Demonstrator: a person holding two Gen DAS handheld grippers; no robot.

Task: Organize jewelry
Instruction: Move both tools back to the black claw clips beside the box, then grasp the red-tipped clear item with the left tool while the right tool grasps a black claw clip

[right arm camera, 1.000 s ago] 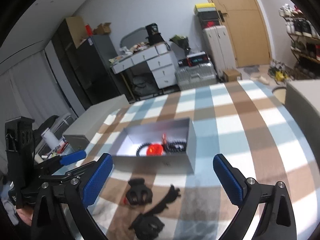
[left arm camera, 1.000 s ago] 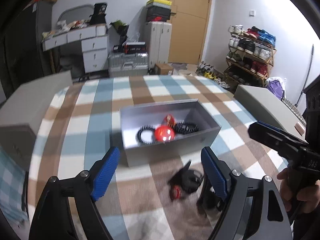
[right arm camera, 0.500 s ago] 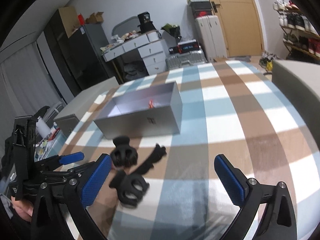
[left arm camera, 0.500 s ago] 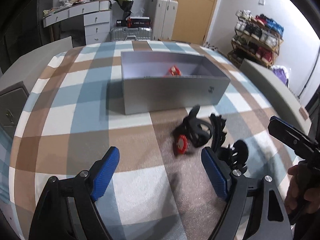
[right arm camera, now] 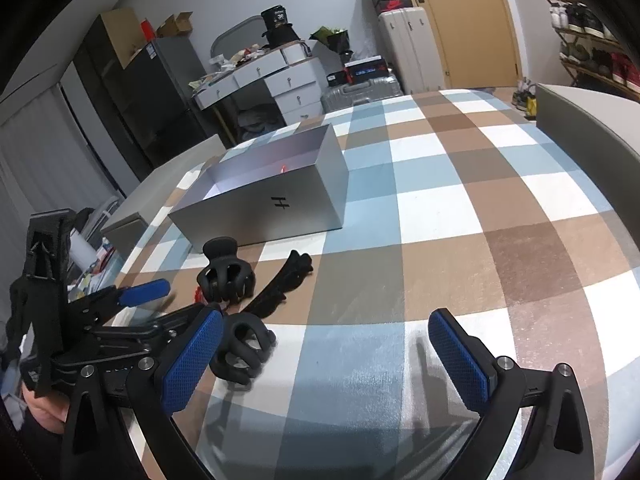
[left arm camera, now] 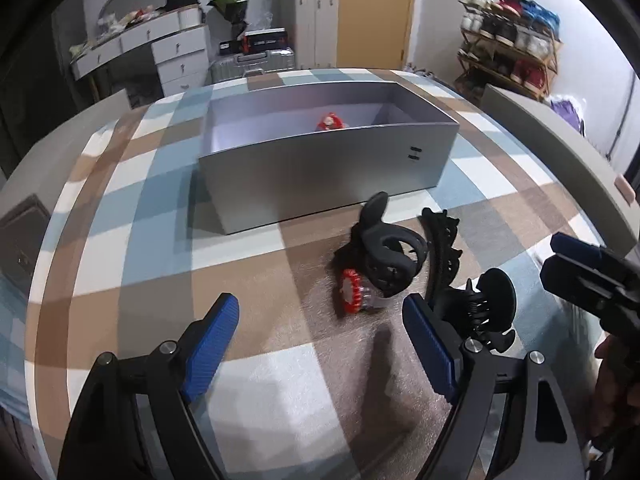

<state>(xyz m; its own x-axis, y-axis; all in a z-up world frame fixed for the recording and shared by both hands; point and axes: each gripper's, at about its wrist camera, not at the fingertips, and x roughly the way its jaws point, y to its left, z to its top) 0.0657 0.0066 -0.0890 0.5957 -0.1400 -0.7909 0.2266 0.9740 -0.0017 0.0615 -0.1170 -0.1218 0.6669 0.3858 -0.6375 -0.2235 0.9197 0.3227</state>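
Note:
A grey open box sits on the checked tablecloth with a red ornament showing inside. In front of it lie black hair clips: a claw clip, a long toothed clip, another claw clip, and a small red-and-clear piece. My left gripper is open, low over the cloth, with the red piece just ahead of its gap. My right gripper is open and holds nothing; the near claw clip lies by its left finger.
The checked tablecloth stretches wide to the right of the clips. Grey cushioned edges border the table. Behind are a white drawer desk, suitcases, a shoe rack and a door. A hand holds the right gripper.
Both grippers have sunk toward the table and tilted lower. The box and clips now appear larger and nearer, and the box's inside is mostly hidden behind its front wall. Both stayed open.

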